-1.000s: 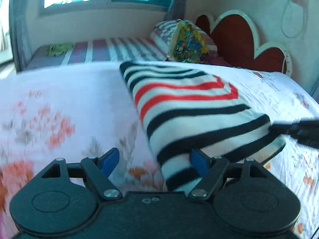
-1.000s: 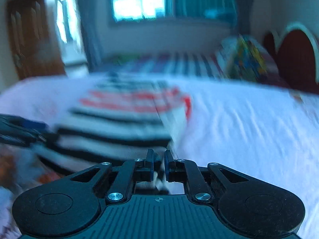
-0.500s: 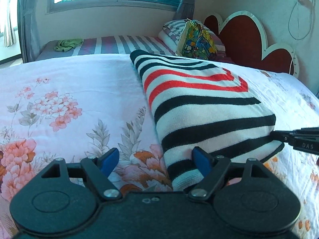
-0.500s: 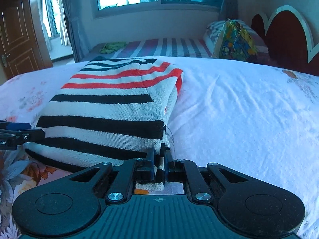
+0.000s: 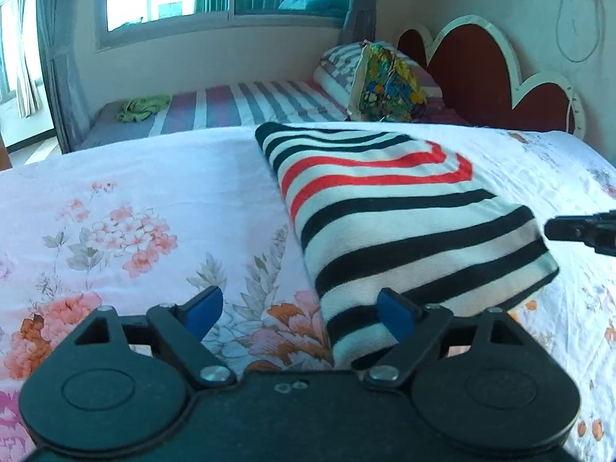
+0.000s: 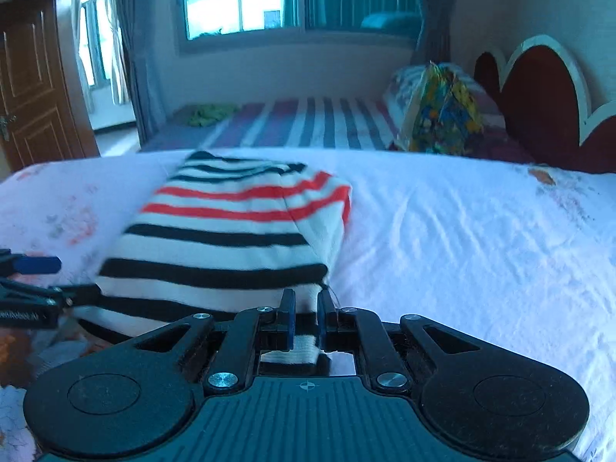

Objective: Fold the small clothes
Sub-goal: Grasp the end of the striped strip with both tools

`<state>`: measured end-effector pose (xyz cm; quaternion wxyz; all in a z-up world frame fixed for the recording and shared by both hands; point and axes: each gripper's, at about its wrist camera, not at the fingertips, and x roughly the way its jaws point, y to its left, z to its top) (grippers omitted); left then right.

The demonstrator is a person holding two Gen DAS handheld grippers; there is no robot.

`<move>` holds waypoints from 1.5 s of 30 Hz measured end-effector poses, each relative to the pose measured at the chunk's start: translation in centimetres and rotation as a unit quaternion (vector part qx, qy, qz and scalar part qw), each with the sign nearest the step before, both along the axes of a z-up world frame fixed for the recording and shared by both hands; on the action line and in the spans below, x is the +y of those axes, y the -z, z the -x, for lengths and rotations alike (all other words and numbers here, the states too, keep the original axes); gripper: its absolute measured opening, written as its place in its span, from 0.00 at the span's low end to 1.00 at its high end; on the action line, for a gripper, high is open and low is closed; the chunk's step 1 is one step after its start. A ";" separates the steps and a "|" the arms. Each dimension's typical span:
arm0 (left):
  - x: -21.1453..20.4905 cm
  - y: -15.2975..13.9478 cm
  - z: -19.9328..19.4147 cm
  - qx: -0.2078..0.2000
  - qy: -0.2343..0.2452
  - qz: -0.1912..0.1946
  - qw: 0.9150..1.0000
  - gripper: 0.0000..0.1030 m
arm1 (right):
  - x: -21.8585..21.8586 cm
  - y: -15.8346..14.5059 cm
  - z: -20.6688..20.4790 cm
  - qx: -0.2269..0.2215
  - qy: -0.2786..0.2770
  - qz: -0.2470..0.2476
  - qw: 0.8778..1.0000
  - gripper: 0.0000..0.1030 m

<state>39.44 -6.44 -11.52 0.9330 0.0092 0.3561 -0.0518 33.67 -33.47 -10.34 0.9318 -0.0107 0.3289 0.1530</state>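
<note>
Left wrist view: the folded striped garment (image 5: 404, 223) is seen lying on the bed (image 5: 134, 192), judged soft, light and best taken by its near corners, left gripper (image 5: 300, 310) fingers spread wide having just been opening, right gripper (image 6: 306, 317) fingers just eased slightly apart around its hem.

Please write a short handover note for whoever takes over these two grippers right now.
Left gripper: open, jaws have just been widening, near edge of the folded black, white and red striped knit garment between them, not pinched.
Right gripper: jaws have just eased apart to a narrow gap, the garment's near corner between them; grip looks released.
The garment lies folded on the floral bedsheet.
Done: fold appears laid down.
Left: withdraw both grippers, check the edges.
</note>
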 end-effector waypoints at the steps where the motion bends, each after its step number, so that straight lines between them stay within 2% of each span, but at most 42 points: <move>1: -0.2 0.3 0.0 0.006 0.001 -0.003 1.000 0.85 | 0.2 0.3 -0.1 -0.003 0.003 0.004 1.000 0.45; 2: -0.2 0.8 -0.1 0.012 0.000 -0.006 1.000 0.84 | 0.4 0.6 -0.2 -0.005 0.006 0.005 1.000 0.59; 3: -0.2 1.2 -0.1 0.016 -0.004 0.000 1.000 0.85 | 0.4 1.1 -0.4 -0.006 0.003 -0.004 1.000 0.59; 4: 0.1 1.4 0.0 0.016 -0.007 0.006 1.000 0.86 | 0.5 1.9 -1.0 0.013 -0.005 -0.013 1.000 0.58; 5: 0.3 1.6 0.0 0.018 -0.010 0.010 1.000 0.88 | 0.7 3.0 -1.7 0.036 -0.004 -0.010 0.999 0.47; 6: 0.5 1.7 -0.1 0.021 -0.011 0.015 1.000 0.89 | 0.9 4.1 -2.3 0.055 -0.004 -0.005 0.998 0.45; 7: 0.7 1.8 -0.3 0.027 -0.010 0.021 0.999 0.89 | 0.7 4.7 -2.5 0.060 0.000 -0.018 0.998 0.45; 9: 1.2 1.1 -0.5 0.032 -0.013 0.033 0.999 0.88 | 0.2 4.0 -2.9 0.070 0.003 -0.030 0.997 0.45; 11: 1.5 -0.2 -0.3 0.010 -0.020 0.043 0.999 0.87 | -0.3 1.8 -2.2 0.029 0.009 -0.026 0.999 0.45; 12: 1.7 -0.8 -0.5 -0.003 -0.021 0.057 0.998 0.87 | -0.9 0.8 -2.1 0.007 0.009 -0.037 0.999 0.45; 14: 1.9 -1.6 -1.5 -0.014 -0.027 0.077 0.997 0.87 | -1.9 -0.6 -2.9 -0.010 0.006 -0.067 0.998 0.44; 15: 1.6 -1.8 -2.3 -0.014 -0.029 0.077 0.997 0.87 | -2.0 -1.1 -3.3 -0.023 -0.001 -0.074 0.997 0.37; 16: 1.2 -1.9 -3.0 -0.014 -0.027 0.072 0.997 0.86 | -1.8 -1.3 -3.9 -0.034 -0.018 -0.077 0.996 0.11; 17: 0.7 -1.9 -3.6 -0.012 -0.027 0.059 0.998 0.85 | -1.4 -1.2 -4.7 -0.032 -0.031 -0.071 0.996 0.01; 19: -0.1 -1.0 -4.8 0.004 -0.038 0.024 0.999 0.87 | -0.5 0.1 -6.4 -0.006 -0.050 -0.051 0.997 0.00; 21: -0.3 0.4 -5.3 0.033 -0.027 0.037 0.998 0.89 | 0.2 2.8 -7.7 0.026 -0.043 -0.007 0.999 0.00; 22: -0.3 0.8 -5.4 0.040 -0.026 0.044 0.998 0.89 | 0.2 3.1 -7.9 0.021 -0.045 -0.009 0.999 0.00; 24: -0.2 0.4 -5.2 0.039 -0.031 0.044 0.998 0.88 | 0.0 1.9 -8.4 0.039 -0.046 -0.024 0.998 0.00; 26: -0.3 -0.4 -4.9 0.031 -0.031 0.047 0.998 0.87 | -1.1 0.5 -8.2 0.013 -0.036 -0.055 0.998 0.00; 27: -0.4 -0.8 -4.9 0.022 -0.033 0.049 0.998 0.87 | -1.5 0.2 -8.2 0.006 -0.026 -0.069 0.997 0.02; 29: -0.8 -1.1 -5.3 0.015 -0.032 0.047 0.998 0.88 | -2.4 0.4 -9.0 0.026 -0.006 -0.096 0.995 0.42; 32: -1.6 -0.8 -6.2 0.011 -0.024 0.029 0.999 0.90 | -3.2 0.7 -10.2 0.035 0.006 -0.108 0.993 0.45; 35: -1.8 -0.5 -6.8 0.024 -0.019 0.035 0.999 0.91 | -3.2 1.0 -10.0 0.044 0.001 -0.109 0.993 0.45; 37: -1.3 -0.7 -7.0 0.029 -0.012 0.051 0.998 0.84 | -3.4 1.2 -9.8 0.042 0.005 -0.109 0.993 0.45; 39: -1.0 -1.0 -6.7 0.013 0.007 0.075 0.997 0.24 | -3.8 1.8 -9.7 0.049 0.004 -0.122 0.991 0.45; 41: -1.6 -2.1 -6.0 -0.026 -0.015 0.037 0.999 0.00 | -4.2 2.2 -9.7 0.049 0.006 -0.126 0.991 0.45; 42: -1.5 -2.7 -5.6 -0.046 -0.022 0.046 0.998 0.00 | -4.5 2.2 -9.6 0.047 0.006 -0.128 0.991 0.45; 43: -1.1 -3.3 -5.2 -0.063 -0.021 0.076 0.995 0.02 | -4.7 2.1 -9.5 0.047 0.006 -0.130 0.990 0.45; 44: -0.9 -3.9 -5.0 -0.073 -0.022 0.089 0.993 0.30 | -4.9 2.1 -9.5 0.046 0.006 -0.133 0.990 0.45; 45: -1.0 -4.4 -4.9 -0.084 -0.033 0.082 0.993 1.00 | -5.2 2.0 -9.4 0.044 0.007 -0.138 0.989 0.45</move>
